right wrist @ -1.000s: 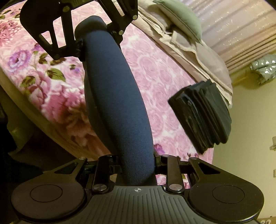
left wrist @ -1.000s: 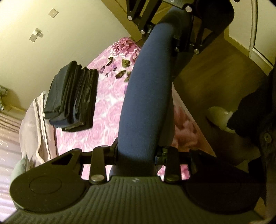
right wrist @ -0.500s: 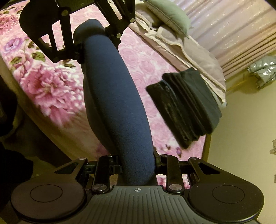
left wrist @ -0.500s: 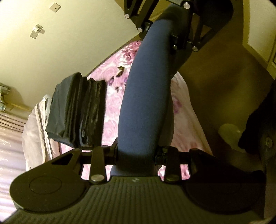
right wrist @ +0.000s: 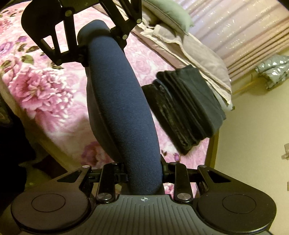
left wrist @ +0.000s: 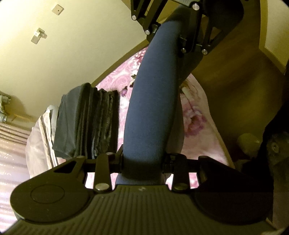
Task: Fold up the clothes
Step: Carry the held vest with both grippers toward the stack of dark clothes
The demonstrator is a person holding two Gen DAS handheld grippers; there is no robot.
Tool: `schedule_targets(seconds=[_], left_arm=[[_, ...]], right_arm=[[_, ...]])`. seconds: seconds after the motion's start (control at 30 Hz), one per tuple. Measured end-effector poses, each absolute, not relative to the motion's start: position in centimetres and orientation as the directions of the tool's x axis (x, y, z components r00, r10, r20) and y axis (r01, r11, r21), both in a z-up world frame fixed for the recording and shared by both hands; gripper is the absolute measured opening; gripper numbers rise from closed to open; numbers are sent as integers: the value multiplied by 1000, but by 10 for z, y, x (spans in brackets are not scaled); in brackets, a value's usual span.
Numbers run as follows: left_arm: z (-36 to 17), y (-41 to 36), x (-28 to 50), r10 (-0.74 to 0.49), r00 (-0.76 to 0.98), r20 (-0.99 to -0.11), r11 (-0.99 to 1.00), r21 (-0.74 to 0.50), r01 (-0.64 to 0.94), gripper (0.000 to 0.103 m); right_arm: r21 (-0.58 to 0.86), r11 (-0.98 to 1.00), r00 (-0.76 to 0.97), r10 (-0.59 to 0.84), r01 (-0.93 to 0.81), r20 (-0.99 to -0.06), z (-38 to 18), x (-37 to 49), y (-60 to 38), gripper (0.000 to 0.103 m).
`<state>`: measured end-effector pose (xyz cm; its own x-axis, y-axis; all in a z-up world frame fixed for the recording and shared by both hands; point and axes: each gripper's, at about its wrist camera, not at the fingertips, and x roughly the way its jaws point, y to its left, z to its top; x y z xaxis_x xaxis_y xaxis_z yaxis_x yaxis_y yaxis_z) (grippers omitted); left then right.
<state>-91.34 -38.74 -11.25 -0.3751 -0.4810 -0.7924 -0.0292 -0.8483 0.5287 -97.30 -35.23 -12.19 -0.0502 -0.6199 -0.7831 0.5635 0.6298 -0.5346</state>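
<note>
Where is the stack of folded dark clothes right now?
The stack of folded dark clothes lies on the pink floral bedspread, near the pale folded bedding. It shows right of the held navy garment in the right wrist view, left of it in the left wrist view.

One rolled, navy-blue fleece garment (left wrist: 151,101) is counted, spanning the centre from 6 to 12 o'clock. Two black two-finger grippers are counted: the left gripper (left wrist: 142,160) at 6 o'clock in its own view and the right gripper (right wrist: 143,170) at 6 o'clock in its own view. One stack of folded dark garments (right wrist: 186,108) lies at 3 o'clock; its layers are too close to count. One pink floral blanket (right wrist: 41,86) at 9 o'clock. One sage-green pillow (right wrist: 173,16) at 1 o'clock. Two small wall fittings (left wrist: 38,36) at 10 o'clock.
</note>
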Motion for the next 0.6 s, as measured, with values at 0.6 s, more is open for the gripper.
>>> schedule_targets(seconds=[0.6], left_arm=[[-58, -507, -893, -573, -478, -666, -767, 641, 26, 31]], right_arm=[[-671, 520, -127, -733, 529, -668, -50, -961, -460, 28]])
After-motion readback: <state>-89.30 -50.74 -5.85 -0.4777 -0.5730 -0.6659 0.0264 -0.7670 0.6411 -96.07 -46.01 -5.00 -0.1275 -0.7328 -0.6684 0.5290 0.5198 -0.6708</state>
